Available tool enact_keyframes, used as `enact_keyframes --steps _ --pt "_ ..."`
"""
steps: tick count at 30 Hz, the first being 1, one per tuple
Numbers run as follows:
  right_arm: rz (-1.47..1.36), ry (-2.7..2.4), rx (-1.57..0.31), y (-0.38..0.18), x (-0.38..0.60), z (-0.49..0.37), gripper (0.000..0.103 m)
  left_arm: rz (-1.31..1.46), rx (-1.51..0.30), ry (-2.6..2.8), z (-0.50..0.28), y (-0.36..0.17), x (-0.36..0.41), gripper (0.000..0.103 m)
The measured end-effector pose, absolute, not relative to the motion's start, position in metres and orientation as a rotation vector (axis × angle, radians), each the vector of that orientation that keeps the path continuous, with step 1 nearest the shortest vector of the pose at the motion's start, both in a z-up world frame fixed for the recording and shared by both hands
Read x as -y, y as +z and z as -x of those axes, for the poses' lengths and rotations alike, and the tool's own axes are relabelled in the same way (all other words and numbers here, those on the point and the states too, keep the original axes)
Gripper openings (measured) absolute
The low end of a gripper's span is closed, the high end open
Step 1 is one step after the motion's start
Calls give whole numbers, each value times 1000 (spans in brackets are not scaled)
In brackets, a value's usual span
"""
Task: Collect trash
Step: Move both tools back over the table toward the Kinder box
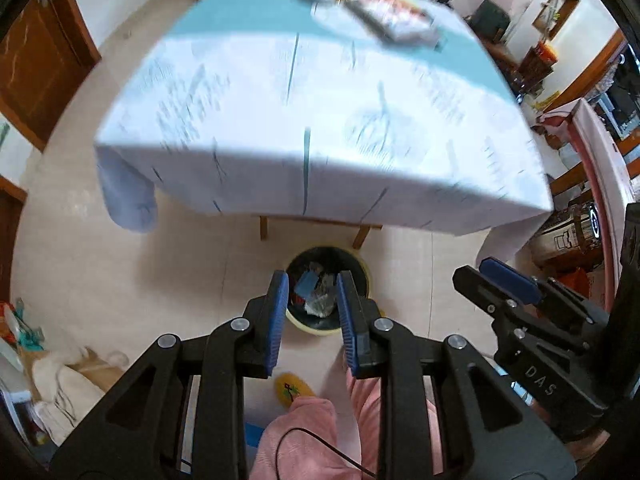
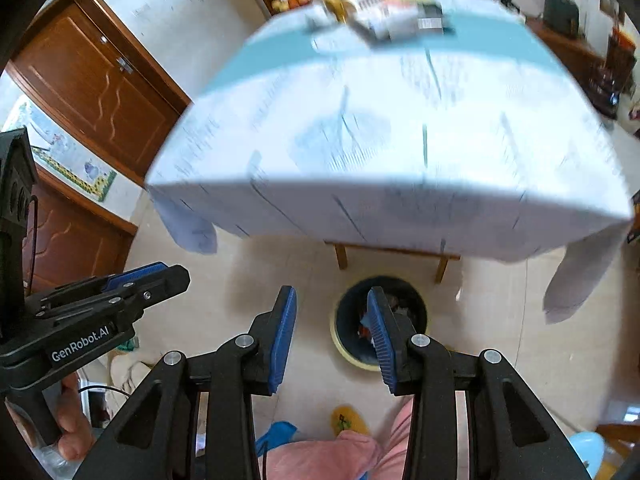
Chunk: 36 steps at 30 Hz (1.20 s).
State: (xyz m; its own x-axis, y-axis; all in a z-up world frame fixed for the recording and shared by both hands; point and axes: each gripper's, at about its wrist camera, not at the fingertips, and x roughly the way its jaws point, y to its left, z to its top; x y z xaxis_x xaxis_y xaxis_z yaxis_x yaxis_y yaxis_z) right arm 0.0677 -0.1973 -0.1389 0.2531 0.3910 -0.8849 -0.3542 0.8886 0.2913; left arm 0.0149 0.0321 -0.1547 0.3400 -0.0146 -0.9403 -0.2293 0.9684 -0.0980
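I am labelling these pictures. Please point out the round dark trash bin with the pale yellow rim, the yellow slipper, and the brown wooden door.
Trash bin (image 2: 347,350), right wrist view, yellow rim.
Yellow slipper (image 1: 294,393), left wrist view, upper.
Brown wooden door (image 2: 100,92), right wrist view, panel.

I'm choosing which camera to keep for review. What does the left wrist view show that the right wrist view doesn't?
Only the left wrist view: cloth bags heaped on the floor at lower left. Only the right wrist view: the wooden door's latch and a hand gripping the left gripper's handle. Both share: the clothed table with clutter at its far end, and the trash bin on the floor below, already holding trash.
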Motion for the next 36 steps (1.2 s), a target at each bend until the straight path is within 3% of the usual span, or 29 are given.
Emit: enact_keyframes --steps 10,18,34,36 --pt "-36 467 -1085 -23 195 -44 37 193 -1079 162 7 -43 -48 22" --pt "-68 432 -1028 22 193 -19 37 152 -1003 179 17 13 -74 22" --pt "-71 431 -1001 43 178 -23 37 153 -983 173 0 33 -80 22" --pt "-61 437 -1001 45 174 -31 37 149 -989 164 -6 34 -78 27"
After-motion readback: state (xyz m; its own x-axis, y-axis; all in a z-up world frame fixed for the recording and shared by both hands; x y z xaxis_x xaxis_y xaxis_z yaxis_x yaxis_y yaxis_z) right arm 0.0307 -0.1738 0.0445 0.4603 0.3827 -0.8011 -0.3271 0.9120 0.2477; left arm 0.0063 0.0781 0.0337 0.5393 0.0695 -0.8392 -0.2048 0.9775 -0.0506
